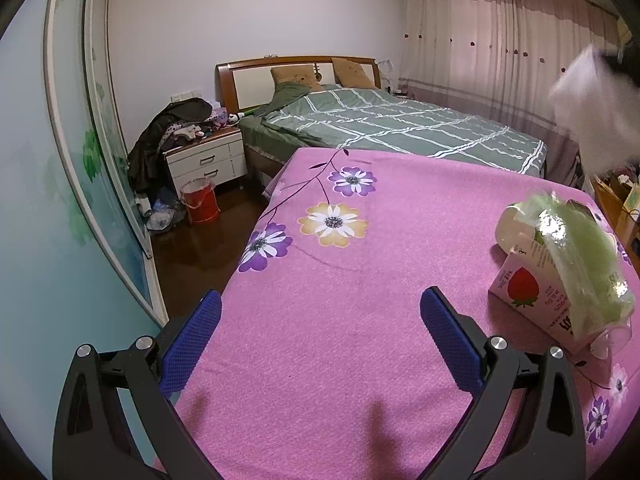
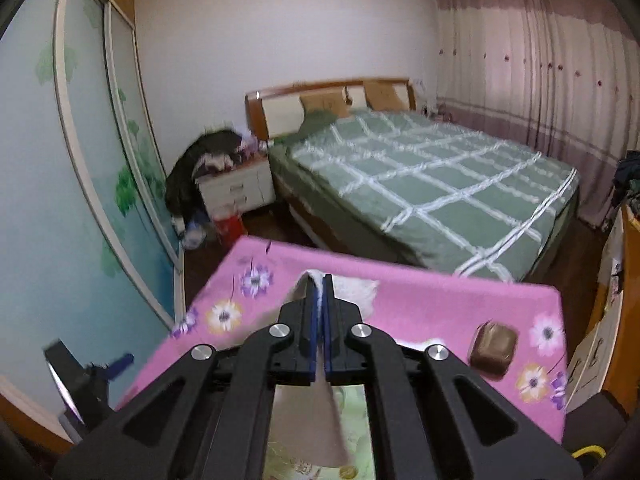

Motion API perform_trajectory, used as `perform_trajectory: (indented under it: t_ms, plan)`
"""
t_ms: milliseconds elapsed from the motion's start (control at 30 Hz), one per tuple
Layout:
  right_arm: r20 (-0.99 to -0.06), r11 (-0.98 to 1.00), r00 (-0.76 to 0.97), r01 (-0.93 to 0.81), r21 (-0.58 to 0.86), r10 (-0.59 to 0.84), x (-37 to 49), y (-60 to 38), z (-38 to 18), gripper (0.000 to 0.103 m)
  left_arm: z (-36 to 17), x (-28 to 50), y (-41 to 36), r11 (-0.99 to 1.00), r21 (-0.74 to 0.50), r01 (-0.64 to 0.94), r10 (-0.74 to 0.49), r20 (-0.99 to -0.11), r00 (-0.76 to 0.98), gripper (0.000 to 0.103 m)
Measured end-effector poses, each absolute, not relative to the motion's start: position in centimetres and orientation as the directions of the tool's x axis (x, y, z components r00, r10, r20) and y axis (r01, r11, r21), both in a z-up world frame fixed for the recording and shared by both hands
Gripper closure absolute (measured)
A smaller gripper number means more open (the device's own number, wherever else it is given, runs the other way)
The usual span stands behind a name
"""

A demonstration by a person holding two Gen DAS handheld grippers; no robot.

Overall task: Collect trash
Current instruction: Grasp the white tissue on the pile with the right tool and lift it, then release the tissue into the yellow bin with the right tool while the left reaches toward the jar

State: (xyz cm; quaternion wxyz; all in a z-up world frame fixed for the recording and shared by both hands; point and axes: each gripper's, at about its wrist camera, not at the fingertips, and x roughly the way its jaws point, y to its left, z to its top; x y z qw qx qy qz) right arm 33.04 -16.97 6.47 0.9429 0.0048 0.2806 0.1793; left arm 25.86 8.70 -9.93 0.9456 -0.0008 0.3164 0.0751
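Observation:
My left gripper [image 1: 320, 300] stands open low over the pink flowered cloth [image 1: 360, 240], with nothing between its blue pads. To its right lie a strawberry carton [image 1: 528, 296], a crumpled green plastic wrapper [image 1: 580, 256] on top of it, and a white container [image 1: 514, 226] behind. My right gripper [image 2: 319, 280] is shut on a white tissue [image 2: 354, 292] that hangs down from its pads. In the left wrist view the tissue [image 1: 588, 108] shows blurred, high at the right. A brown wrapper [image 2: 494, 350] lies on the cloth to the right, and green packaging [image 2: 352, 416] shows under the right gripper.
A bed with a green checked cover [image 1: 400, 124] stands beyond the cloth. A white nightstand [image 1: 206, 156] piled with clothes and a red bin [image 1: 199, 200] sit on the dark floor at the left. Sliding wardrobe doors [image 1: 60, 200] line the left wall. Curtains [image 1: 500, 40] hang at the right.

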Motion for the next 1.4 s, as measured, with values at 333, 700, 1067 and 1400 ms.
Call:
perform_trajectory:
  t_ms: [333, 700, 1067, 1400]
  plan:
    - [-0.423, 0.950, 0.854, -0.307, 0.061, 0.303, 28.7, -21.1, 12.3, 0.101, -9.8, 25.7, 8.6, 0.989, 0.054, -0.140, 0.145, -0.592, 0.793, 0.005]
    - [-0.509, 0.995, 0.861, 0.044, 0.089, 0.007, 21.6, -35.0, 4.5, 0.101, -9.6, 24.9, 7.3, 0.995, 0.044, -0.088, 0.097, -0.588, 0.803, 0.005]
    - [-0.678, 0.896, 0.681, 0.438, 0.071, -0.279, 15.5, -50.4, -5.4, 0.100, -8.9, 22.3, 5.2, 0.998, 0.024, -0.050, 0.055, -0.577, 0.815, 0.005]
    - [-0.760, 0.839, 0.574, 0.539, 0.070, -0.305, 14.7, -55.1, -11.4, 0.068, -6.9, 19.3, -0.5, 0.994, -0.010, 0.113, -0.098, -0.577, 0.811, 0.005]
